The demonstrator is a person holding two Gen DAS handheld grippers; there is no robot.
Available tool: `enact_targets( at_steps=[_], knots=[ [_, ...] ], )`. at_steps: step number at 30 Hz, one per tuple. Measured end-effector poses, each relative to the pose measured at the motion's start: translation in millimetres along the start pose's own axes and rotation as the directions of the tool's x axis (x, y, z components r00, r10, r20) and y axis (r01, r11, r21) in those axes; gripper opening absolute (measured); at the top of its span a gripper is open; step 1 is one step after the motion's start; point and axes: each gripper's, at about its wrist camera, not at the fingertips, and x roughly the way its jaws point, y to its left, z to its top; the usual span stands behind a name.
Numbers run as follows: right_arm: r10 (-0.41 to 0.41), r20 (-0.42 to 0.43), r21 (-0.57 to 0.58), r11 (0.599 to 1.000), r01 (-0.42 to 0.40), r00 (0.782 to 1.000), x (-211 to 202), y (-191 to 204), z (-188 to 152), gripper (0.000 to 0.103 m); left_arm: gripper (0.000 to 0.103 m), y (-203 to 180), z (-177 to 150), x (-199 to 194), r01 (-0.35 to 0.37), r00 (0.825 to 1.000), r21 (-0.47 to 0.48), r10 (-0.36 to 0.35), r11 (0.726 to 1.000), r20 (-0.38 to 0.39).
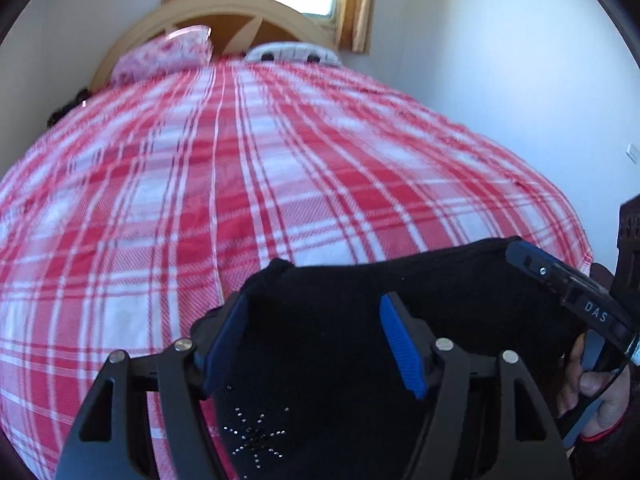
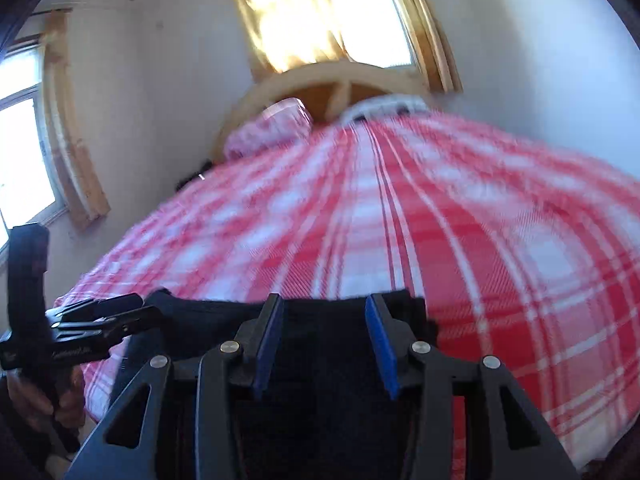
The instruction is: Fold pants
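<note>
The black pants (image 1: 340, 320) with a small rhinestone star pattern hang across the near edge of the bed, stretched between both grippers. My left gripper (image 1: 314, 308) has its blue-padded jaws spread apart with black cloth lying between them; whether the pads pinch it does not show. My right gripper (image 2: 324, 312) also has its jaws apart over the black pants (image 2: 324, 360). The right gripper shows at the right in the left wrist view (image 1: 568, 296). The left gripper shows at the left in the right wrist view (image 2: 100, 320).
A bed with a red and white plaid cover (image 1: 280, 168) fills the view ahead. A pink pillow (image 1: 164, 56) and a white pillow (image 1: 292, 54) lie against the wooden headboard (image 1: 240, 12). White walls flank the bed; curtained windows (image 2: 320, 12) are behind it.
</note>
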Motion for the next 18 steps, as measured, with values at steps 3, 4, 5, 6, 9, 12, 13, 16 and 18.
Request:
enact_targets(
  at_steps=[3, 4, 5, 6, 9, 12, 13, 16, 18],
  knots=[
    [0.038, 0.041, 0.062, 0.997, -0.04, 0.998, 7, -12, -7, 0.045, 0.077, 25, 1, 6, 0.086, 0.996, -0.083, -0.089, 0.993, -0.027],
    [0.048, 0.045, 0.073, 0.996, -0.051, 0.998, 6, -14, -8, 0.045, 0.077, 33, 3, 3, 0.098, 0.995, -0.111, -0.101, 0.989, -0.021],
    [0.052, 0.048, 0.073, 0.996, -0.056, 0.997, 5, -15, -10, 0.045, 0.078, 43, 5, -3, 0.068, 0.998, -0.138, -0.069, 0.988, -0.003],
    [0.054, 0.051, 0.066, 0.996, -0.057, 0.997, 4, -14, -9, 0.045, 0.08, 53, 7, -9, 0.01, 1.0, -0.158, -0.008, 0.987, 0.011],
    [0.05, 0.058, 0.04, 0.998, -0.053, 0.997, 2, -12, -11, 0.045, 0.08, 89, 5, -26, -0.011, 0.999, -0.233, 0.02, 0.972, 0.035],
    [0.055, 0.068, 0.05, 0.997, -0.058, 0.996, 1, -13, -12, 0.045, 0.078, 115, -7, -30, 0.064, 0.998, -0.339, -0.061, 0.938, 0.02],
    [0.06, 0.07, 0.058, 0.996, -0.064, 0.996, 0, -14, -13, 0.045, 0.078, 118, -11, -29, 0.099, 0.995, -0.364, -0.099, 0.926, 0.018],
    [0.085, 0.078, 0.095, 0.991, -0.092, 0.993, -1, -19, -14, 0.045, 0.068, 118, -22, -16, 0.199, 0.976, -0.417, -0.216, 0.887, 0.007],
    [0.104, 0.079, 0.118, 0.987, -0.113, 0.991, -1, -23, -14, 0.045, 0.05, 107, -23, -1, 0.249, 0.957, -0.426, -0.289, 0.87, -0.029]
  ],
)
